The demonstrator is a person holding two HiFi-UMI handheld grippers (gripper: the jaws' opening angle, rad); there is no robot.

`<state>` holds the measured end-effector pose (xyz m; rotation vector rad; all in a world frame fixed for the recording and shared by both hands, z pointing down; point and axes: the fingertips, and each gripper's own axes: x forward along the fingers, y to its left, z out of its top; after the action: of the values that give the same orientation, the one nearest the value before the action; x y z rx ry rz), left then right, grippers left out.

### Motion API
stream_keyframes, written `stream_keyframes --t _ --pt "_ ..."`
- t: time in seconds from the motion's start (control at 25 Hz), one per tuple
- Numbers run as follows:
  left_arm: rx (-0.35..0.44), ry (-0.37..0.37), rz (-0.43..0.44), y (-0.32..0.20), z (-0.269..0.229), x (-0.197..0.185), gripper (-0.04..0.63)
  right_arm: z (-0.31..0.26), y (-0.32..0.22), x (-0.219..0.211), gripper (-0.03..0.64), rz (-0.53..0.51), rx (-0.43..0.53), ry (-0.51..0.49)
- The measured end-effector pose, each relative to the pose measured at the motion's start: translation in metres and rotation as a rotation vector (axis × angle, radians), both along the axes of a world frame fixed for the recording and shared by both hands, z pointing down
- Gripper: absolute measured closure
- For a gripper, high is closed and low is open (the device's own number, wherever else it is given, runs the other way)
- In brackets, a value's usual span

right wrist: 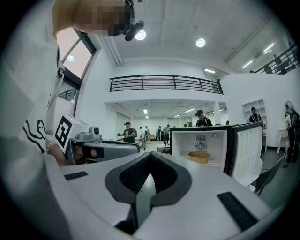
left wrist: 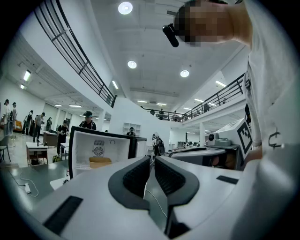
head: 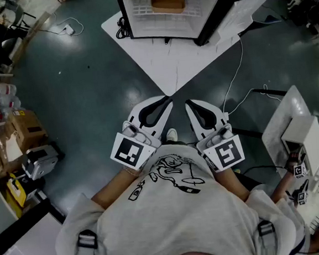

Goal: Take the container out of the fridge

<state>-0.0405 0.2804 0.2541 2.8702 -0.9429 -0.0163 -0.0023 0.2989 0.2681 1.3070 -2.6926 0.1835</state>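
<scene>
Container (head: 167,3) in open fridge (head: 142,20) (well ahead); left tool (head: 167,100), right tool (head: 189,102) pressed together, empty.

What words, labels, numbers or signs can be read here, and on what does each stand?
No text reads as words or numbers.
Left marker cube and right marker cube: black-and-white square patterns, no letters.
T-shirt: line drawing, no legible words.
Fridge back wall: small label above a round emblem, too small to read.
Cardboard box: red label, too blurred to read.
</scene>
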Motion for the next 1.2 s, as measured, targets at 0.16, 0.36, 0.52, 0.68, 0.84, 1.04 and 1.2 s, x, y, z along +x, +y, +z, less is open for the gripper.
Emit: stream_keyframes --t 0.16,0.36,0.52,0.68,0.84,1.04,1.2 --pt "0.000 -0.001 0.000 0.000 0.001 0.003 0.551 0.000 0.000 0.003 0.589 -0.002 0.002 0.002" --pt "-0.003 0.001 0.000 0.000 0.002 0.004 0.551 0.000 0.001 0.004 0.589 -0.007 -0.001 -0.007" --pt "0.000 0.002 -0.001 0.001 0.000 0.005 0.551 -0.003 0.001 0.006 0.588 0.003 0.014 -0.024" --pt "0.001 0.000 -0.006 0.000 -0.001 0.010 0.551 -0.003 0.001 0.012 0.588 0.005 0.014 -0.025" --pt "-0.001 -0.004 -0.011 0.000 -0.001 0.019 0.551 -0.003 -0.001 0.023 0.588 0.010 0.016 -0.035" --pt "-0.001 -0.006 -0.023 -0.001 -0.001 0.032 0.551 -0.002 -0.001 0.038 0.588 0.005 0.011 -0.041" --pt "0.000 -0.003 -0.031 -0.001 -0.001 0.047 0.552 0.000 -0.002 0.053 0.588 -0.003 0.009 -0.045"
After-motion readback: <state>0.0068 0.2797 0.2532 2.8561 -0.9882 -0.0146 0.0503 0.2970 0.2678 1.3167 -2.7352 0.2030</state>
